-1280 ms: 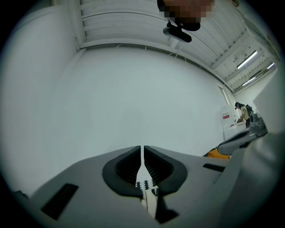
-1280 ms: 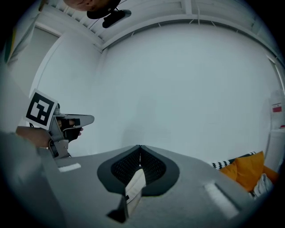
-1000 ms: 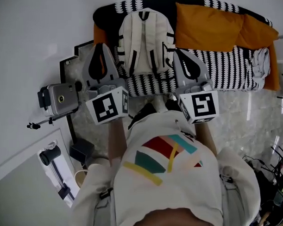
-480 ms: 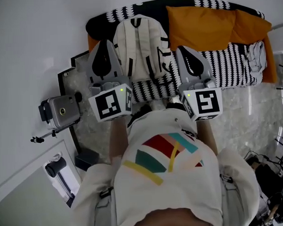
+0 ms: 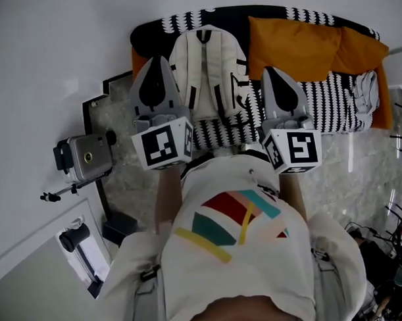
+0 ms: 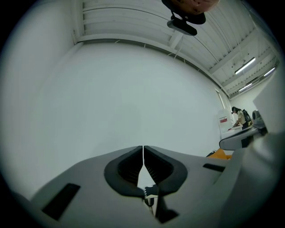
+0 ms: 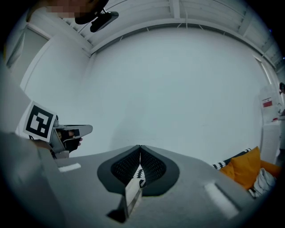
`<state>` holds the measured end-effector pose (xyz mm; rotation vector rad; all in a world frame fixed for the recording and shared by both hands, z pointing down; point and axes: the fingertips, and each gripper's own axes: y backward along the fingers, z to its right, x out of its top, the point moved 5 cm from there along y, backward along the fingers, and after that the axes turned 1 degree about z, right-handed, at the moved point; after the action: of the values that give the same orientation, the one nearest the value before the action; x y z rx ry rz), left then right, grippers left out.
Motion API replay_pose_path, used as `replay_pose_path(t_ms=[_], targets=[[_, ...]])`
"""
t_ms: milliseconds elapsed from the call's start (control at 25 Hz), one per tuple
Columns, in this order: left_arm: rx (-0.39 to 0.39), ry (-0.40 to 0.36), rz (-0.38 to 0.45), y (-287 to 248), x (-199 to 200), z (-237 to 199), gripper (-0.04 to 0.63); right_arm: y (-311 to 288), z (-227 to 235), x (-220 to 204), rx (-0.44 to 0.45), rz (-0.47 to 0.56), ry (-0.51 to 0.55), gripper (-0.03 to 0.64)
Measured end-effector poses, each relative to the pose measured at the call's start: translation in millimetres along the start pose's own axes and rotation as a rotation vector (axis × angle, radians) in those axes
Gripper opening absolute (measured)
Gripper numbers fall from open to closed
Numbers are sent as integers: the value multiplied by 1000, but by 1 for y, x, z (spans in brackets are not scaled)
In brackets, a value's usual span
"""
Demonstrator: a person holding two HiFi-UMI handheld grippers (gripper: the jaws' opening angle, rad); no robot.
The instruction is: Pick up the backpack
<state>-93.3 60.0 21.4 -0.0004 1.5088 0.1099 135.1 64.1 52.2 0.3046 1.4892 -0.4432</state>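
Note:
A cream backpack [image 5: 208, 71] with dark straps lies flat on a black-and-white patterned couch [image 5: 330, 99], straps facing up. My left gripper [image 5: 159, 59] is held level just left of the backpack, jaws shut with nothing between them. On the backpack's right side my right gripper [image 5: 275, 70] is also shut and empty. Neither touches the backpack. The left gripper view shows shut jaws [image 6: 143, 149] facing a bare white wall. The right gripper view shows the same shut jaws [image 7: 140, 148], with the left gripper [image 7: 67, 133] at its left.
Orange cushions [image 5: 296, 44] lie on the couch right of the backpack, with a grey cloth [image 5: 368, 91] at its far end. A camera on a stand [image 5: 85, 154] sits on the floor at the left. Cables [image 5: 382, 249] lie at the lower right.
Both grippers have edged forward over the couch's front edge and now flank the backpack more closely. Their jaws stayed shut.

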Motion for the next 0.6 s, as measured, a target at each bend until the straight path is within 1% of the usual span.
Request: replay_pose_path(t_ms=[240,320,440,600], targets=[[61,-4,-6,3,-6,-28,17,-24,-15,6,60,13,1,6],[74,-3,-16,3,-10,-36,17,-34,-21,9,78,18,16,6],[82,-7,-60,-2,-24,-42,17,-48,-24,3,95,-10,40,6],[76,-18,-127,-13,-50,-54,17,-67,-22,-17,116,-65,28,6]])
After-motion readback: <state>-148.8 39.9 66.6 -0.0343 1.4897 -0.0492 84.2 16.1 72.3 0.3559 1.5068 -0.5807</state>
